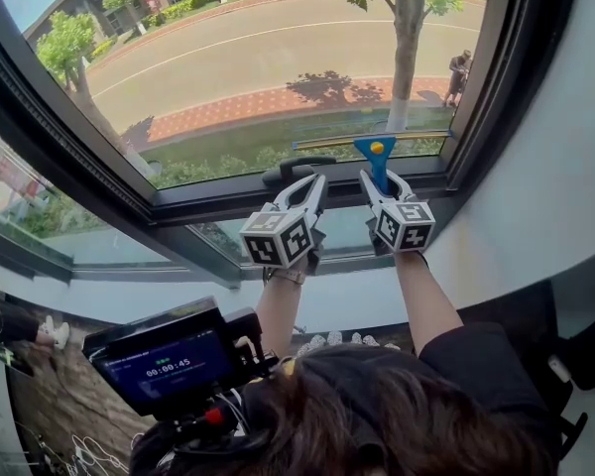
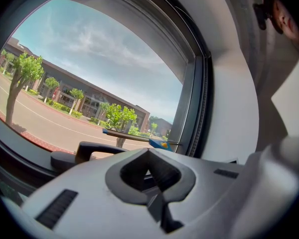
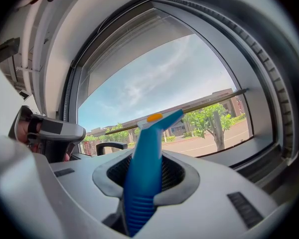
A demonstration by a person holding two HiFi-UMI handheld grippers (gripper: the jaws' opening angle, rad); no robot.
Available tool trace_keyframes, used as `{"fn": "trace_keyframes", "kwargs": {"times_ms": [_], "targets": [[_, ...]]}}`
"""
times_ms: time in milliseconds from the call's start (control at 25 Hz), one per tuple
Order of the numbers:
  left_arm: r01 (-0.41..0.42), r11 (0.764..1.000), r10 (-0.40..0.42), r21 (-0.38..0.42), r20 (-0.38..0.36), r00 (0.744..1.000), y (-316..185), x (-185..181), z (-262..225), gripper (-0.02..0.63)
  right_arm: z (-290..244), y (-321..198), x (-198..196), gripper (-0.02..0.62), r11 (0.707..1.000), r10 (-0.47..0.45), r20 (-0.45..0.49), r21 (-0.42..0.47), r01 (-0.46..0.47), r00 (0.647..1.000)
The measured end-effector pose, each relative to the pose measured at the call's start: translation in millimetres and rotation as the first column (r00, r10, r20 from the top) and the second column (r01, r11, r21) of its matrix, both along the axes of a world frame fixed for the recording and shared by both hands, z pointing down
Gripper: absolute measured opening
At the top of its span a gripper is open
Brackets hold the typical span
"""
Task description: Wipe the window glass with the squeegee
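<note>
My right gripper [image 1: 381,182] pinches the blue plastic squeegee [image 1: 378,159], blade against the clear window glass [image 1: 278,58] for wiping; my left gripper [image 1: 312,186] waits, fingers pressed together, empty.

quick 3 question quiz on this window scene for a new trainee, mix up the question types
1. True or false: the right gripper is shut on the squeegee by its blue grip.
2. What sits between the fingers of the left gripper? A) nothing B) the squeegee C) a cloth
3. Fill in: in the head view, the squeegee's blade lies across the window glass near the black ____ on the frame.

Key: 1 true. 2 A. 3 window handle.
</note>
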State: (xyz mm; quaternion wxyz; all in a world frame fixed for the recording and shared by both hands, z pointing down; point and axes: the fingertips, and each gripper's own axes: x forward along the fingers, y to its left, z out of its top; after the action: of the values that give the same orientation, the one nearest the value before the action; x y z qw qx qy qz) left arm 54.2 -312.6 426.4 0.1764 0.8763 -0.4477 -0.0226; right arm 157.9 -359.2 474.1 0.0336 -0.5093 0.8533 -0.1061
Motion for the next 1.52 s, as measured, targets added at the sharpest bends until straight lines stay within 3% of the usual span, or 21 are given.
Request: {"fn": "trace_keyframes", "kwargs": {"times_ms": [920, 1520], "targets": [[0.009, 1.0, -0.009, -0.014, -0.012, 1.0, 1, -2, 5, 0.002, 20, 3, -2, 0.115, 0.996, -0.016, 0.028, -0.088, 0.018, 0.999], [-0.008, 1.0, 0.008, 0.008, 0.003, 1.0, 2, -1, 2, 0.002, 24, 2, 0, 0.114, 0.995, -0.011, 0.038, -0.1, 0.015, 0.999]]}}
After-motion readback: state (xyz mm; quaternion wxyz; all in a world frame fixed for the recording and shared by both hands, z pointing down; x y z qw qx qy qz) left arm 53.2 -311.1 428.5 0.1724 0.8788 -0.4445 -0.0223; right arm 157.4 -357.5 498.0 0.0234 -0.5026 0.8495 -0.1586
